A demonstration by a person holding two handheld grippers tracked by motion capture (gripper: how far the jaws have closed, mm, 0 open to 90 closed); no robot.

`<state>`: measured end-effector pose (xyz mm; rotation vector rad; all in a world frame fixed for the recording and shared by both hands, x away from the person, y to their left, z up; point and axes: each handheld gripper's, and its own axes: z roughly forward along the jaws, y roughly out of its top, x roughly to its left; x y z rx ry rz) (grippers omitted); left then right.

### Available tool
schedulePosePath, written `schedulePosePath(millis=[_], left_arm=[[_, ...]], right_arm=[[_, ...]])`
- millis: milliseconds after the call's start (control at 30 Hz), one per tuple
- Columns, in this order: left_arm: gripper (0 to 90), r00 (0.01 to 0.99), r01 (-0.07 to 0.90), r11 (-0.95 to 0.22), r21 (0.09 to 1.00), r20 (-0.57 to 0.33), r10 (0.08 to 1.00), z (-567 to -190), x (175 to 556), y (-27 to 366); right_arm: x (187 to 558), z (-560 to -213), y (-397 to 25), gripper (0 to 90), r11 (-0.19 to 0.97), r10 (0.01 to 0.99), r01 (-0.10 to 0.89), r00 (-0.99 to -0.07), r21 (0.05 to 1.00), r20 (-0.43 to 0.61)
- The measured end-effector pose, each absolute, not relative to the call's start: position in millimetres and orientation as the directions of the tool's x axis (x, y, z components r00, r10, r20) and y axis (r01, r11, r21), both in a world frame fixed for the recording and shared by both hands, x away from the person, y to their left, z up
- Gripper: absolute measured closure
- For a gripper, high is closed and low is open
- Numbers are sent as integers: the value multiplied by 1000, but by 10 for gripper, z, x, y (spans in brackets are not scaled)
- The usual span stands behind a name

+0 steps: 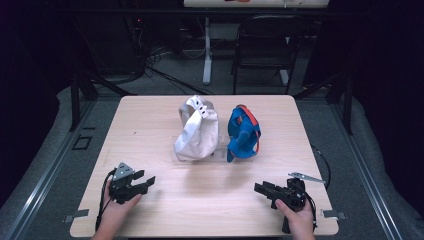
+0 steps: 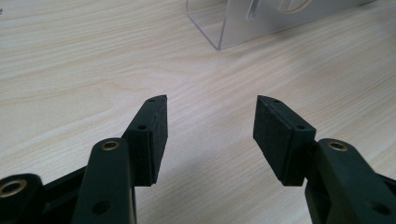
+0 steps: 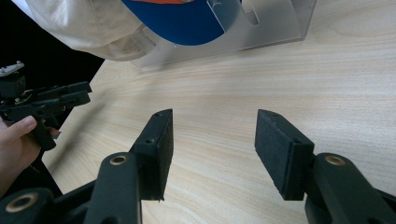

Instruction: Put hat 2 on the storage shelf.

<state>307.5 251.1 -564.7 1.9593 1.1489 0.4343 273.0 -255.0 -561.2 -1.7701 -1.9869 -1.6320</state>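
**Mia:** High view first; what do you see on the table [image 1: 150, 120]?

**Ben:** Two caps sit in the middle; a white cap [image 1: 196, 129] on the left and a blue cap [image 1: 243, 132] with some orange on it just beside it on the right; they stand on a clear stand [image 1: 219, 152]. The left gripper [image 1: 145, 183] lies near the front left corner, held by a hand [image 1: 116, 212]; the right gripper [image 1: 261, 189] lies near the front right, held by the other hand [image 1: 299, 220]. Both point toward the middle, well apart from the caps; both hold nothing.

**Mia:** Left gripper view now; are its jaws apart?

**Ben:** Yes; the two black jaws stand wide apart with only bare wood between them; a corner of the clear stand [image 2: 243, 23] is at the top, far ahead.

**Mia:** Right gripper view; same thing?

**Ben:** Its jaws are wide apart too, with nothing between them; ahead at the top are the white cap [image 3: 84, 23] and the blue cap [image 3: 182, 18], leaning on the clear stand [image 3: 271, 23]; off to the left I see the other hand [image 3: 14, 140] holding the left gripper [image 3: 86, 94].
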Motion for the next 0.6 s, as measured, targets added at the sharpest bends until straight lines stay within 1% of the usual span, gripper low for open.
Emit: schedulePosePath(millis=[267,467,600], left_arm=[[454,534,563,-266,783,-98,840,-5640,3072,2498],[454,539,561,-269,783,-99,837,-5633,3065,2477],[455,559,547,-278,790,-97,824,-5606,3042,2400]], right_arm=[[2737,-5621,-2542,471,-175,712,736,-365,654,600],[2738,-5623,-2558,471,-194,713,730,-354,655,606],[2731,-5612,-2578,471,-206,709,728,-349,654,612]])
